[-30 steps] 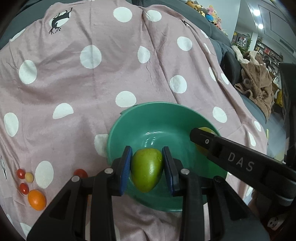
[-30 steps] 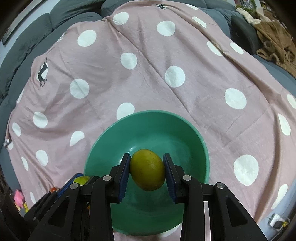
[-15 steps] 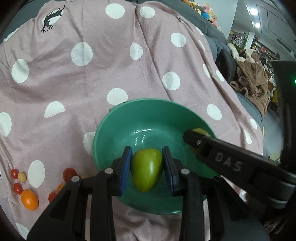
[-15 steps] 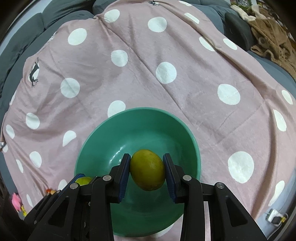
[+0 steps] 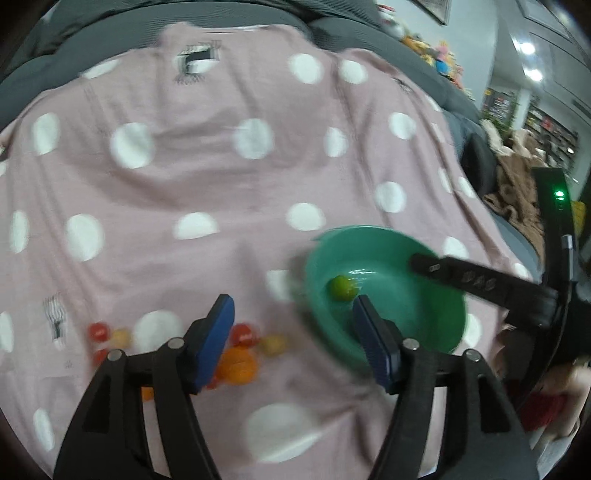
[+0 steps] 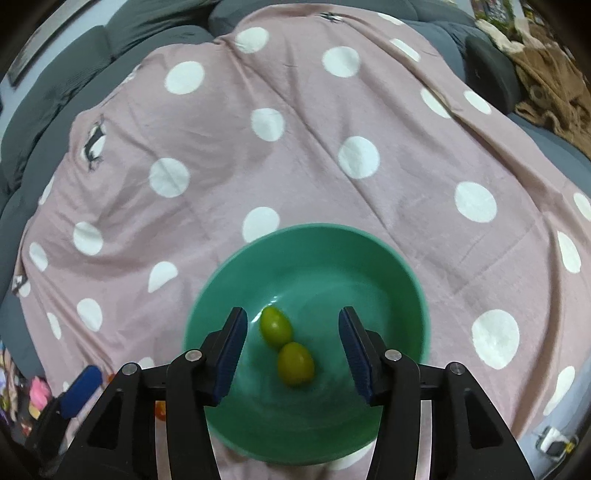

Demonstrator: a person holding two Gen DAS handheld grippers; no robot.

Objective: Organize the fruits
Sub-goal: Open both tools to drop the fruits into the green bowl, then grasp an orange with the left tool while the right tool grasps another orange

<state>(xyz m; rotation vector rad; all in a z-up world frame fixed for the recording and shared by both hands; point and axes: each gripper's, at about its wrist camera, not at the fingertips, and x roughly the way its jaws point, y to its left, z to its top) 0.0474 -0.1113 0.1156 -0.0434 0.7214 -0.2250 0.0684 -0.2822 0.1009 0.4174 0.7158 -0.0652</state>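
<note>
A green bowl sits on the pink polka-dot cloth. Two green fruits lie side by side in it: one farther, one nearer. My right gripper is open and empty just above them. In the left wrist view the bowl is at the right with one green fruit showing, and the right gripper's finger reaches over its rim. My left gripper is open and empty, left of the bowl. An orange fruit and small red and yellow fruits lie under it.
A dark grey sofa surrounds the cloth. A brown blanket lies at the far right. More small red fruits lie on the cloth at the left. The left gripper's blue pad shows at the lower left of the right wrist view.
Both grippers opened and let their green fruits drop into the bowl. The left gripper swung left, away from the bowl, over the small fruits.
</note>
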